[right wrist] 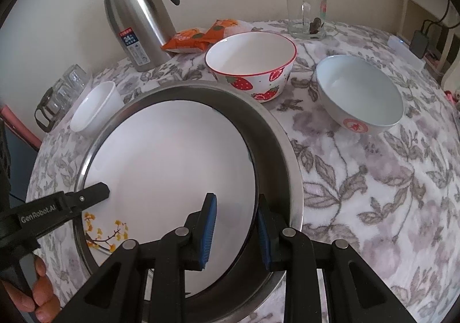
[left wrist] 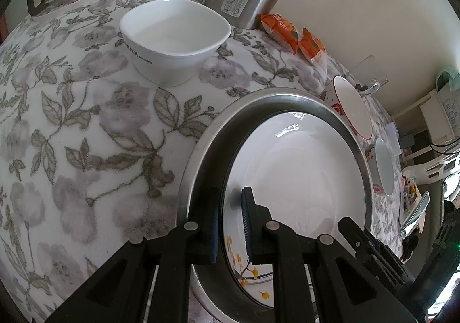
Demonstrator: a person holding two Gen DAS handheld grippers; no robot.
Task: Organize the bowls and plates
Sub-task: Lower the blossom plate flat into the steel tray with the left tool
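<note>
Both grippers work on the white plate (right wrist: 169,162), which lies inside the steel tray (right wrist: 290,162) on the flowered cloth. The right gripper (right wrist: 237,232) has its jaws open and astride the plate's near right edge: one blue pad (right wrist: 208,232) sits over the plate's face, the other just outside its rim, in the gap before the tray wall. The left gripper (left wrist: 231,232) straddles the opposite edge the same way, one pad (left wrist: 247,225) inside over the painted yellow sprig, the other outside; its jaws look narrow but whether they actually pinch the rim I cannot tell. The step in hand is probably seating or lifting the plate in the tray. To do it well, close squarely on the rim only, keep the outer finger clear of the tray lip so the tray does not come along, and keep the two sides level so the glazed edge does not slip. Ahead of the right jaws stand the strawberry bowl (right wrist: 253,64) and the pale bowl (right wrist: 359,93); ahead of the left jaws, the square white bowl (left wrist: 172,38).
</note>
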